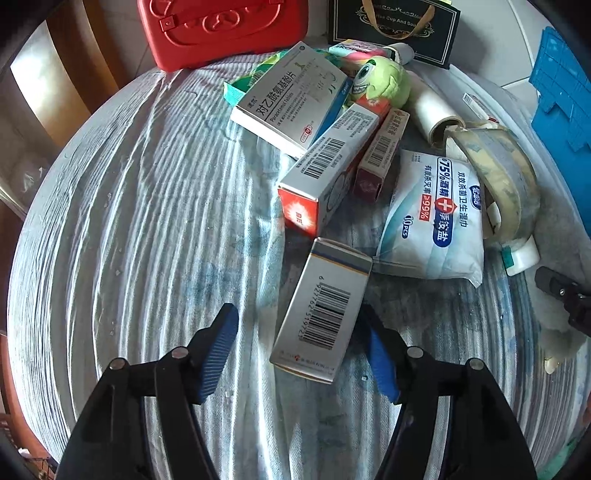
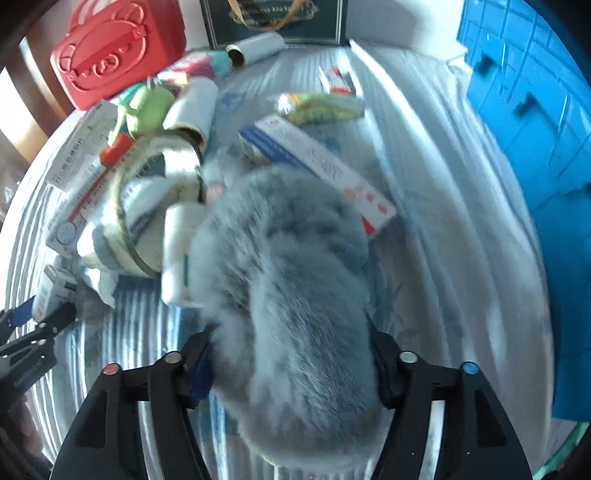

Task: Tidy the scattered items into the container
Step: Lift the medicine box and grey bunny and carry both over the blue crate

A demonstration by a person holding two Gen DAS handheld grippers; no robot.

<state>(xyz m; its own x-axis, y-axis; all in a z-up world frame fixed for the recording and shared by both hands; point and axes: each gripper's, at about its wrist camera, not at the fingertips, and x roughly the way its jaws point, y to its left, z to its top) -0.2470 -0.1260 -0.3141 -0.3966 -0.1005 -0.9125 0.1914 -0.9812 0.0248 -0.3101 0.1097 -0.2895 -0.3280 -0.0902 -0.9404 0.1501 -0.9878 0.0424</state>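
Left wrist view: the left gripper (image 1: 301, 350) reaches in from the bottom of the frame, low over a striped cloth (image 1: 147, 221), its blue-padded jaws spread apart. A white barcode box (image 1: 321, 310) lies between them; the right pad sits against or just beside the box's edge, while the left pad stands clear of it. Above, in the upper middle of the frame, scattered items lie heaped: a paracetamol box (image 1: 291, 99), a red-ended carton (image 1: 325, 170), a wet-wipes pack (image 1: 436, 214), a tape roll (image 1: 506, 184) and a green plush toy (image 1: 380, 81). A red case (image 1: 221, 29) leans at the top, and a blue crate (image 1: 565, 92) shows at the right edge.

In the right wrist view, the right gripper (image 2: 291, 365) comes in from the bottom centre, with its jaws pressed into both sides of a grey fluffy plush item (image 2: 295, 295), which fills the middle of the frame. The view is blurred. The blue crate (image 2: 528, 110) occupies the right side, and the left gripper's black fingers (image 2: 44, 325) appear at the lower left edge.
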